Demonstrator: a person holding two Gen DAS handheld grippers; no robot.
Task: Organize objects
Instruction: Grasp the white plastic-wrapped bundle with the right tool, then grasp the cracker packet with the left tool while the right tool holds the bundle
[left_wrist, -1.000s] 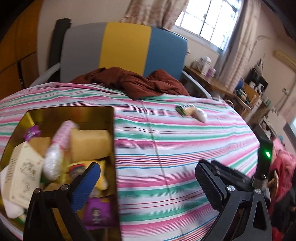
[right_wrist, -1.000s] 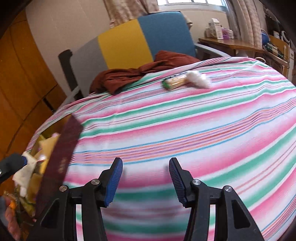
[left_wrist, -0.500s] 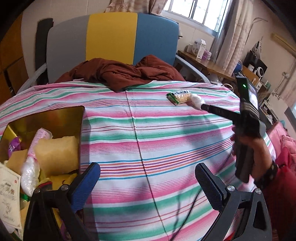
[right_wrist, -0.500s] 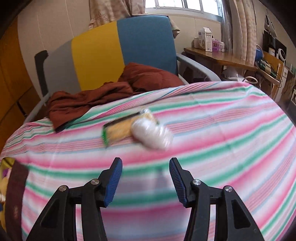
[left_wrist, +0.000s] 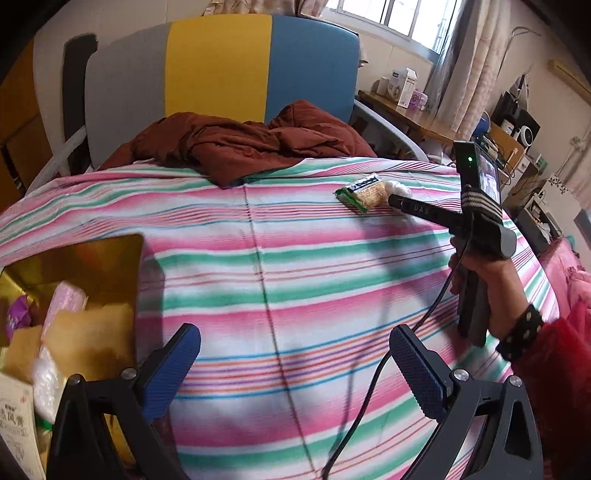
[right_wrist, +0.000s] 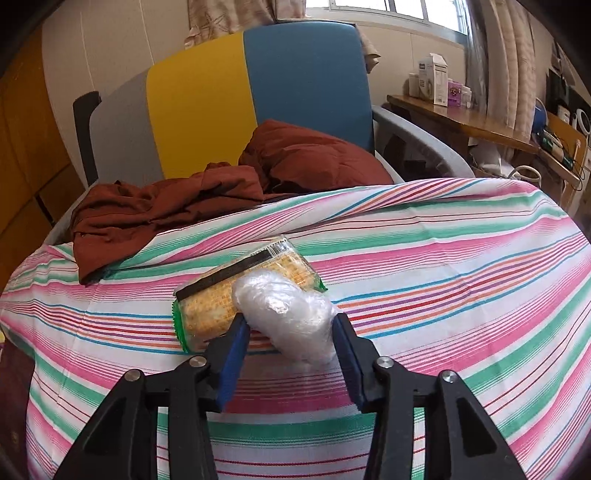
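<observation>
At the far left of the left wrist view sits the gold tin, open and already holding several packets: a pink one, a purple one, tan blocks and a white paper box. Judging by that, much of the sorting is done. The left hand-held gripper hangs just right of the tin over the striped cloth of the counter, its jaws wide apart and holding nothing.

Right of the tin and well apart from it, toward the far side of the counter, lie the 2 items not yet put away. The cracker packet, green-edged with yellow crackers showing, rests flat on the cloth. Touching its right side is the clear plastic bundle, a crinkled whitish wad. Beyond both, a brown garment is heaped at the counter's far edge against the chair.

The right hand-held gripper is furthest from the tin. Its jaws stand apart on either side of the plastic bundle, the blue pads close to its flanks; I cannot tell whether they touch it, and they have not clamped it. The left pad sits just beside the cracker packet's near end.

What seems left: close on the bundle, carry it to the tin, then do the same for the cracker packet.
</observation>
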